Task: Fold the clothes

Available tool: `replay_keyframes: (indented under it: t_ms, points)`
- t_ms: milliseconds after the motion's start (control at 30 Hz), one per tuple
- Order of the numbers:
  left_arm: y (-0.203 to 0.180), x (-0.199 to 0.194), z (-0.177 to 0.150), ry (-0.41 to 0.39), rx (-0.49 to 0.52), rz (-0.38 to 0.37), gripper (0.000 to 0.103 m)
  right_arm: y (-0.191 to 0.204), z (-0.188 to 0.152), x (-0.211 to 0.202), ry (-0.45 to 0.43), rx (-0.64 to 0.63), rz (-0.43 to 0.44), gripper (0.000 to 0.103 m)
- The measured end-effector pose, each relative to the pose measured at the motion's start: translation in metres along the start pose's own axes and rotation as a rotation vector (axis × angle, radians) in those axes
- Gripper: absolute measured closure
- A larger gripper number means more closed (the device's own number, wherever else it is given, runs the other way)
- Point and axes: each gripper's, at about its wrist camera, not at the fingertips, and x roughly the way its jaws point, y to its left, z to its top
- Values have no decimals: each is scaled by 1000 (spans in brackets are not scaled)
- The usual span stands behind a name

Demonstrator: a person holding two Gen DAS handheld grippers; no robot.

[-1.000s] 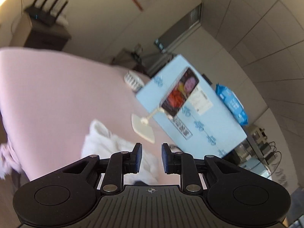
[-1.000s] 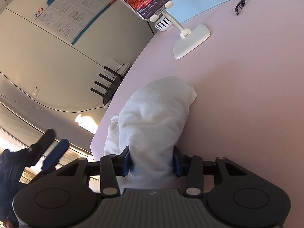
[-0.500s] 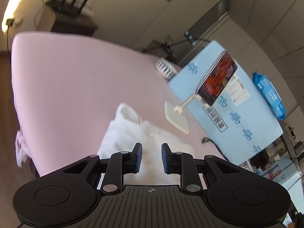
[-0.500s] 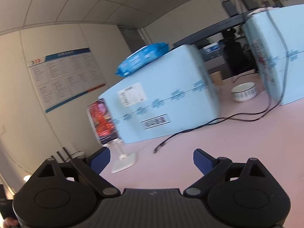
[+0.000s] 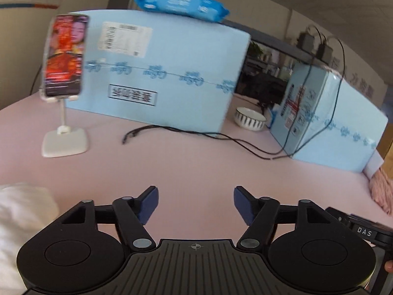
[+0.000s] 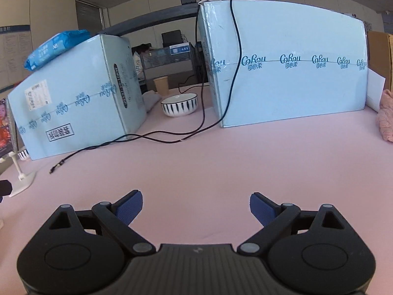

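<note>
My left fingers (image 5: 196, 204), nearly closed half a second ago over the white garment (image 5: 23, 211), now stand wide and empty above the pink tabletop (image 5: 196, 167); the garment has slid to the lower left edge of the left view, beside and apart from them. My right fingers (image 6: 196, 209) stay spread wide, holding nothing, after letting go of that garment a second ago. Farther out, one black cable (image 6: 137, 139) trails loose across the tabletop. One phone (image 5: 64, 55) with a lit red screen stands on a white stand (image 5: 65, 142) at left. Behind are two pale blue cartons, the left carton (image 6: 73, 103) and the right carton (image 6: 294, 61), the latter printed "CoRou" along its tape line. Between them sits one striped white bowl (image 6: 179, 104), with one paper cup (image 6: 161, 86) beyond it. One blue wipes pack (image 5: 179, 3) lies on the left carton. A pink knitted garment (image 6: 385, 120) rests at the far right edge. My right tool's body reads "DAS" in the left view.
</note>
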Motion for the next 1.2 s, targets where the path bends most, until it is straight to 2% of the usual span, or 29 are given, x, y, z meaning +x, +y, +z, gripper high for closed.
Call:
replay_keyframes:
  t_ms: [167, 200, 267, 333, 367, 433, 467, 667, 800, 1200]
  points:
    - [-33, 65, -10, 103, 23, 15, 23, -3, -3, 27, 59, -35, -85, 7]
    - [-37, 74, -14, 102, 29, 43, 23, -4, -3, 32, 69, -37, -104, 7]
    - [-45, 87, -20, 81, 75, 104, 20, -1, 0, 41, 83, -43, -113, 0]
    - [-51, 95, -21, 77, 120, 141, 14, 2, 2, 50, 98, -48, -122, 0]
    - [-50, 98, -19, 81, 119, 138, 12, 3, 3, 54, 105, -50, -127, 0]
    - [-50, 105, -13, 90, 116, 135, 1, 6, 5, 63, 119, -56, -136, 0]
    - [-49, 109, -11, 93, 115, 137, 0, 7, 7, 68, 126, -57, -141, 0]
    - [-46, 130, 1, 95, 101, 149, 0, 12, 20, 95, 122, -45, -198, 0]
    - [-44, 137, 5, 93, 94, 154, 0, 13, 26, 105, 121, -48, -203, 0]
    - [-41, 138, 5, 81, 80, 132, 0, 13, 27, 104, 112, -51, -201, 0]
